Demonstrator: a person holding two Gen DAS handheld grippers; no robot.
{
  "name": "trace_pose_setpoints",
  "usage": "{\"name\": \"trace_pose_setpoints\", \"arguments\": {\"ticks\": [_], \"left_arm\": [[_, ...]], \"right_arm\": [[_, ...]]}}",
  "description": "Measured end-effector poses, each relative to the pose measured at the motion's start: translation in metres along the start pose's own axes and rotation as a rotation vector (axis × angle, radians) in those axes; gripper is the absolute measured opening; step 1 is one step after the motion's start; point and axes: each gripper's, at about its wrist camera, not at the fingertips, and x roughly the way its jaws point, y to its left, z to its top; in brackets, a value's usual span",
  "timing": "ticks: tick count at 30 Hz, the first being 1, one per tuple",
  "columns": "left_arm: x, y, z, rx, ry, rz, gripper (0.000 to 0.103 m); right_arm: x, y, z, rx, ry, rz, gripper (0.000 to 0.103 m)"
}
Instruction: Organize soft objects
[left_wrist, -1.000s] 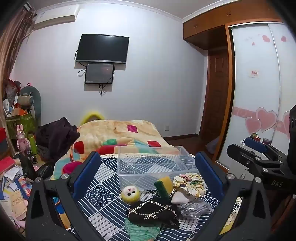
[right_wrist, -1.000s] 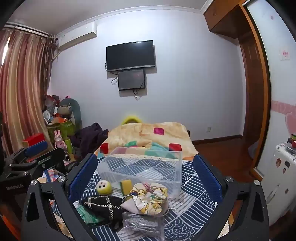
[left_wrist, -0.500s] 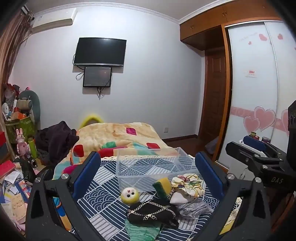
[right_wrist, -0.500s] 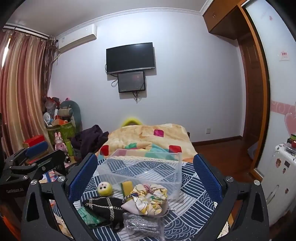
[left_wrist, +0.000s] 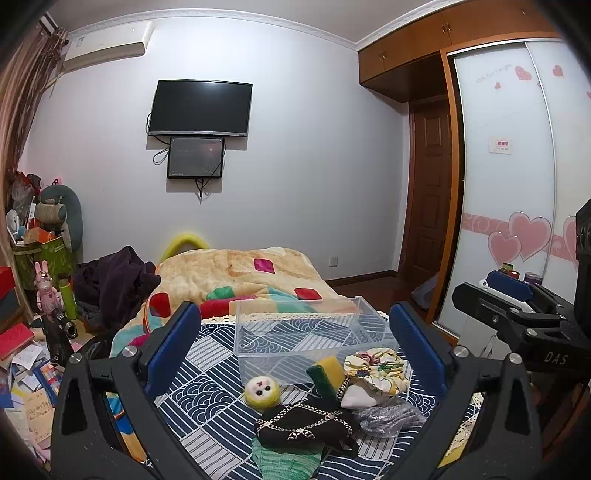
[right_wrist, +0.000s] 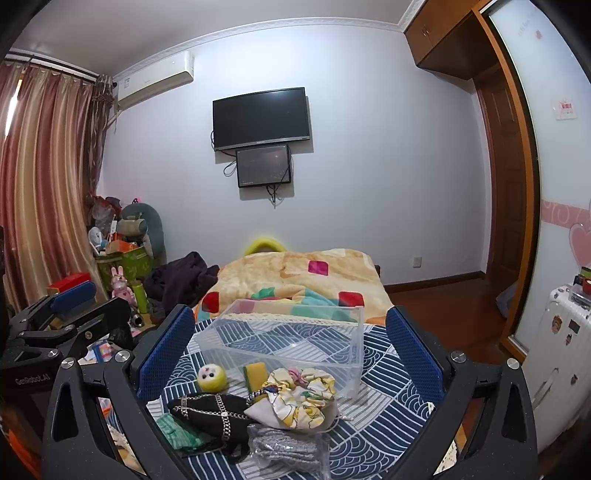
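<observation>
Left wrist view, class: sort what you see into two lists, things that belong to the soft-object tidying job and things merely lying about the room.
Belongs to the job:
clear plastic bin
round yellow plush ball with a face
yellow-and-green sponge
floral fabric pouch
black chain-trimmed fabric piece
grey knitted bundle
green cloth

Just lying about:
wall-mounted black television
pink rabbit figure
dark clothes heap

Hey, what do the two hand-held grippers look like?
Both are matt black angular frames with silver screws and blue textured pads lining the fingers. The left hand-held gripper matches the right hand-held gripper. Seen side-on, the right one carries white "DAS" lettering.
</observation>
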Motion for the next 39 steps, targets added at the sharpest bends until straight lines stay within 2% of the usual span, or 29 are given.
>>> {"name": "trace_pose_setpoints", "arguments": {"ticks": [39], "left_arm": [[-0.0029, -0.0023, 0.0008, 0.009, -0.013, 0.002, 0.103]], "right_arm": [[-0.0006, 0.0005, 0.0003, -0.003, -0.020, 0.007, 0.103]]}}
